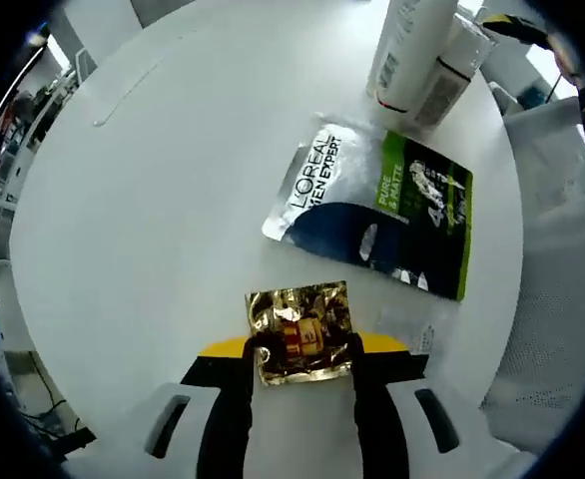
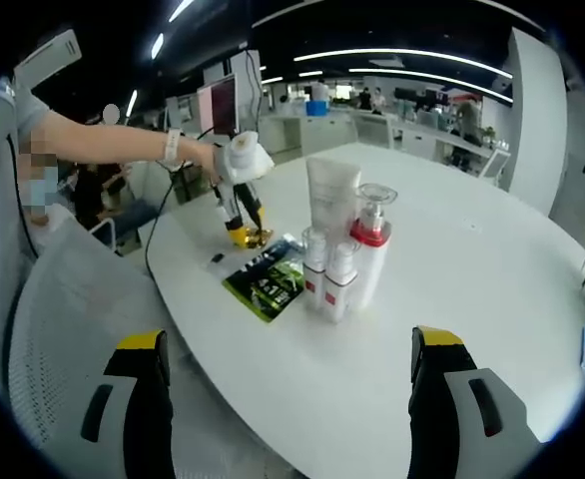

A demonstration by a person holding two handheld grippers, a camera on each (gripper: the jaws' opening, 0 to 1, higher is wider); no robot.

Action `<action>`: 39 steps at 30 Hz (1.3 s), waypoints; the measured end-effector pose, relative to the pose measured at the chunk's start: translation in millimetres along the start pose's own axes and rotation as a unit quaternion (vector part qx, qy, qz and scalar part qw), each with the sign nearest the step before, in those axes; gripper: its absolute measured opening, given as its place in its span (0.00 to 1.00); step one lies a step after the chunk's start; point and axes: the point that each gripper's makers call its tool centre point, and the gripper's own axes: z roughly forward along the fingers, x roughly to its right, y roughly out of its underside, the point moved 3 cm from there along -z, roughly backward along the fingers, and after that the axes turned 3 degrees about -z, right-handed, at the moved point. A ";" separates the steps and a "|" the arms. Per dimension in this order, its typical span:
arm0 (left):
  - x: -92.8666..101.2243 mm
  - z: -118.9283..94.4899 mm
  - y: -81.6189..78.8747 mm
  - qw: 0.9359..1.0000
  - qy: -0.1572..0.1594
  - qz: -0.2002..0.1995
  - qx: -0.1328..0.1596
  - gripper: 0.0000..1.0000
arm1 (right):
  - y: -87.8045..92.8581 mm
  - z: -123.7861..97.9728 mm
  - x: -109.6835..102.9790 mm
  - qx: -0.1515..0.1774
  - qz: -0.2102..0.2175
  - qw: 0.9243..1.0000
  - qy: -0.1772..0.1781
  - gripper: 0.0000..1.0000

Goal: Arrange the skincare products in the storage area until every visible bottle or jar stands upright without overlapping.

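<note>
In the left gripper view, a small gold foil sachet (image 1: pixel 300 332) is clamped between the jaws of the left claw (image 1: pixel 302 351), low over the white desk (image 1: pixel 153 200). Just beyond it, a dark-and-green face-mask packet (image 1: pixel 377 210) is seen lying flat, and farther off the bottles (image 1: pixel 417 55) are found standing. In the right gripper view, the right claw (image 2: pixel 288 384) is held with its jaws wide apart, empty, well short of the upright cluster (image 2: pixel 342 249). The bottles appear settled already; the flat packet and held sachet are judged still to be placed.
</note>
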 end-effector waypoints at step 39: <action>3.1 11.6 -23.4 0.979 0.030 0.199 -0.038 0.39 | 1.5 -8.7 -3.7 -0.006 0.019 1.000 0.018 1.00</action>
